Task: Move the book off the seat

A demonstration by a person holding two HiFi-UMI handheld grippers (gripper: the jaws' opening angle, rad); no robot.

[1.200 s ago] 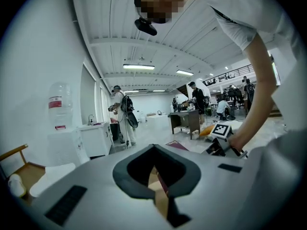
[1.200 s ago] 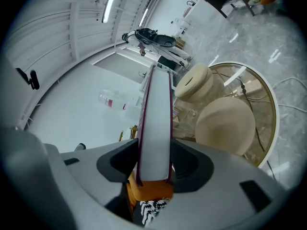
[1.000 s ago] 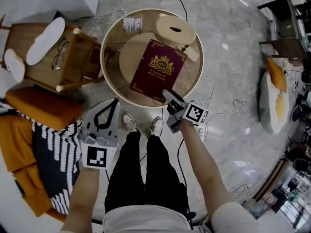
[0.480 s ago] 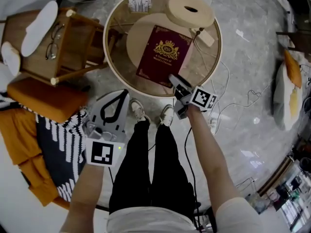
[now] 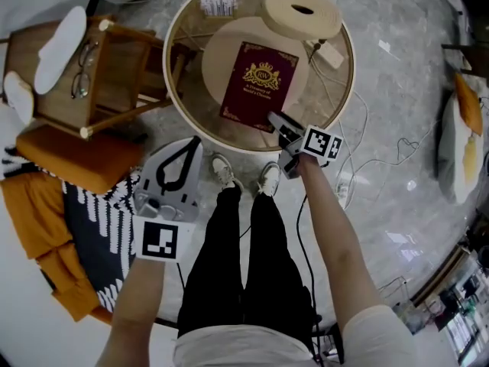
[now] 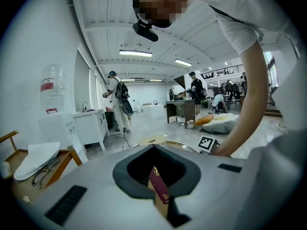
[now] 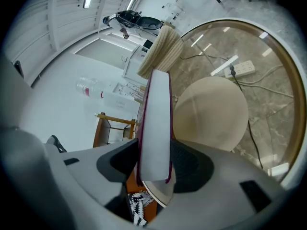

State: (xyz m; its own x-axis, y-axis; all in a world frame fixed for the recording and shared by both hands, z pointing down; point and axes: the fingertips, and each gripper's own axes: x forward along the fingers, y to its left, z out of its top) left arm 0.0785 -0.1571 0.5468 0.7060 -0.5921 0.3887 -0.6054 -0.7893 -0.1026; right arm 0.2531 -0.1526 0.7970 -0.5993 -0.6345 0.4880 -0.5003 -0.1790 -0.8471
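1. Clearly, the right gripper (image 5: 276, 121) is clenched on the book (image 5: 260, 81). In the right gripper view its two jaws flank the white page block, pads against the maroon covers.
2. Seen from the head view, the grip is at the book's 5 o'clock corner, and the person's right arm reaches in from 5 o'clock.
3. The book, gold crest up, lies over the round beige seat (image 5: 221, 48) at the middle of the round glass table (image 5: 171, 90). Its gripped corner juts past the seat's rim. Whether it rests on the seat or is lifted clear, I cannot tell.
4. The left gripper (image 5: 191, 145) hangs off the table at its 7 o'clock, jaw tips together and nothing held.
5. A round beige stool top (image 5: 302, 10) sits at the table's 1 o'clock edge.
6. A wooden chair (image 5: 122, 82) stands at the table's 9 o'clock, with glasses (image 5: 84, 71) and a white cushion (image 5: 59, 46) on it.
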